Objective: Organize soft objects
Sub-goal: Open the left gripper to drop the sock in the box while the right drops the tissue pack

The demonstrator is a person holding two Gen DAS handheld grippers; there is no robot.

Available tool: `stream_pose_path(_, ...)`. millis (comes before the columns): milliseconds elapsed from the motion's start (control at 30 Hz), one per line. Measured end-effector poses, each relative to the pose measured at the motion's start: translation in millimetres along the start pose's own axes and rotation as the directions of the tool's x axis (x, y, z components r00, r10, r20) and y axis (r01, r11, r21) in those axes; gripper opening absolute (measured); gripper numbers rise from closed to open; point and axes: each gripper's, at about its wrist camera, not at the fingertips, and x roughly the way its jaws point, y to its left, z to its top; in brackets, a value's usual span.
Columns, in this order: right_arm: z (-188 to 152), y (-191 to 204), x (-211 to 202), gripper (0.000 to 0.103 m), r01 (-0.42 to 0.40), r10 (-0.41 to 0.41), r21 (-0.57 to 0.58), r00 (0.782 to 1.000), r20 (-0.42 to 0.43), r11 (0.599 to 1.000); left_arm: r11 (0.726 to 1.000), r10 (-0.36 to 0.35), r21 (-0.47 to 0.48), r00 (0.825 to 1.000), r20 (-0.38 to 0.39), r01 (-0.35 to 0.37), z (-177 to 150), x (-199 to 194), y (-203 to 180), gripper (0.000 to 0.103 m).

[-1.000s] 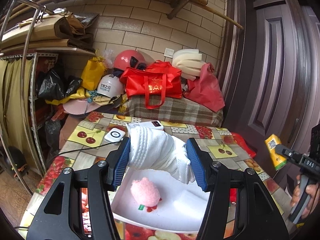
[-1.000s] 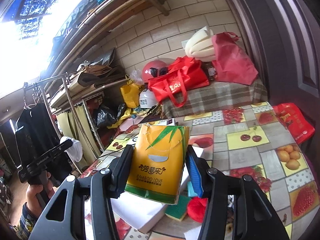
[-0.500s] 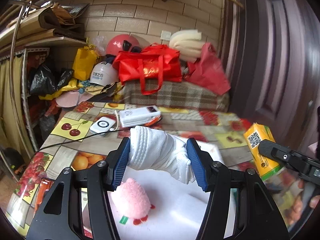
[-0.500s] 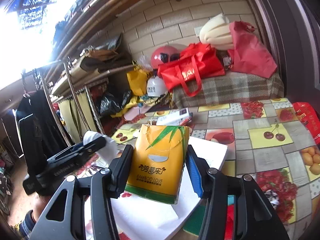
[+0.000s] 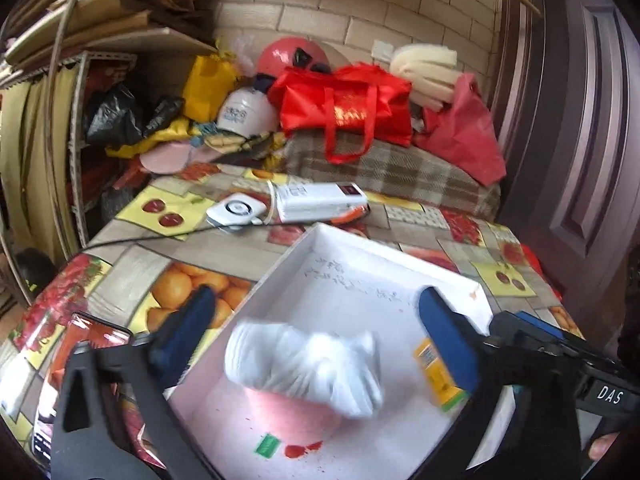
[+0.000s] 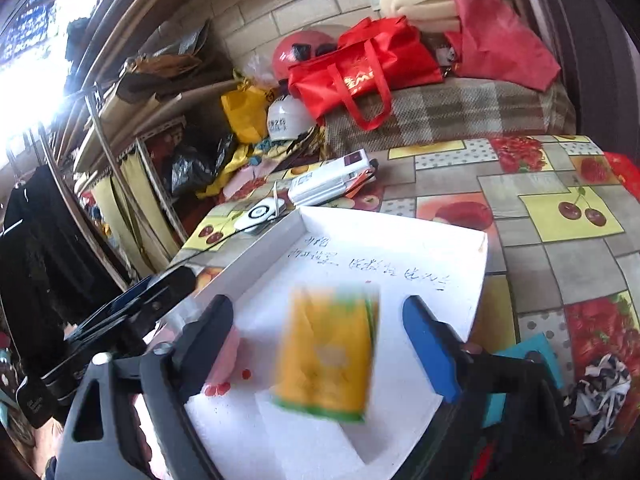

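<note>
Over white box (image 5: 304,256), rolled towel (image 5: 304,364) lying crosswise.

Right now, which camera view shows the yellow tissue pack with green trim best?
The right wrist view: the yellow tissue pack with green trim shows nearly whole, though blurred, between the opening jaws of the right gripper, over the white box. The left wrist view shows only a part beside a blue finger.

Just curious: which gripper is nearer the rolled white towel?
Left. The left gripper straddles the white towel, jaws opening around it; the right gripper is beside, over the yellow pack.
</note>
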Motion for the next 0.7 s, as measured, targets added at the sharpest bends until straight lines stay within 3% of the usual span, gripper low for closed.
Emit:
stream_pose_path(433,-5,-27,-54,0.087,0.010,-0.022,0.071,0.985,0.169,0.997,1.000,-0.004,0.018,0.999,0.055,0.003,-5,-10,-2,0.103)
stream_pose_path(500,-11,-33,-74,0.090,0.005,-0.022,0.072,0.970,0.240,0.997,0.999,-0.041,0.018,0.997,0.066,0.040,-8,-17,-5,0.103)
stream_pose_path(567,-14,-41,-95,0.103,0.026,-0.046,0.072,0.956,0.289,0.997,0.995,-0.098,0.026,0.993,0.070,0.096,-11,-26,-10,0.103)
stream_pose_path(700,-24,-69,-132,0.103,0.047,-0.075,0.095,0.948,0.311,0.994,0.970,-0.234,0.090,0.970,0.063,0.228,-22,-47,-31,0.103)
